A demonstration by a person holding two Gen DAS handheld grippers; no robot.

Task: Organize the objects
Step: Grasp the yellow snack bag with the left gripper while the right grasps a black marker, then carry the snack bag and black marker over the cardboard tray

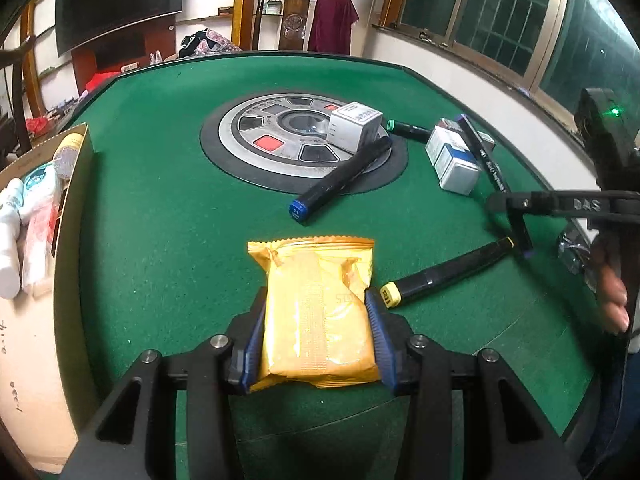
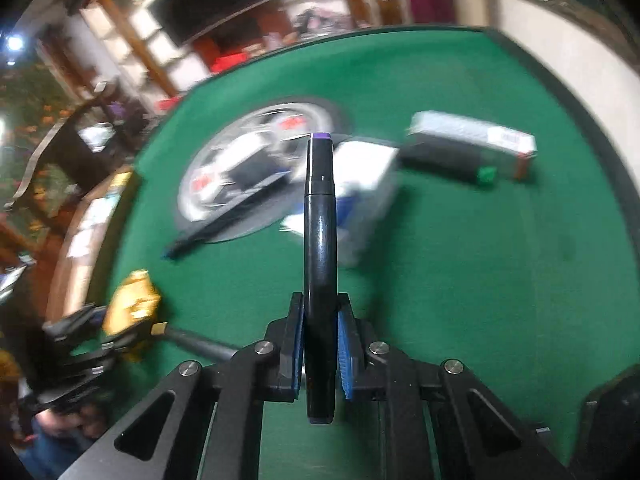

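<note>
Left gripper [image 1: 316,316] jaws clamp a yellow packet [image 1: 318,312]; right gripper [image 2: 320,344] jaws pinch a purple-capped marker [image 2: 319,240]; the box [image 1: 44,208] holds some items; markers and cartons litter the desk [image 1: 160,208].

Yellow packet [image 1: 318,312]: sealed, lower centre, pinched between claw pads.
Purple-capped marker [image 2: 319,264]: black, upright at frame centre, clamped.
Yellow-capped marker [image 1: 444,274]: lying right of packet.

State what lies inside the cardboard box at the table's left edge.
The cardboard box holds a white bottle, pale packets and a yellow-capped tube. Anything beneath them is hidden.
</note>
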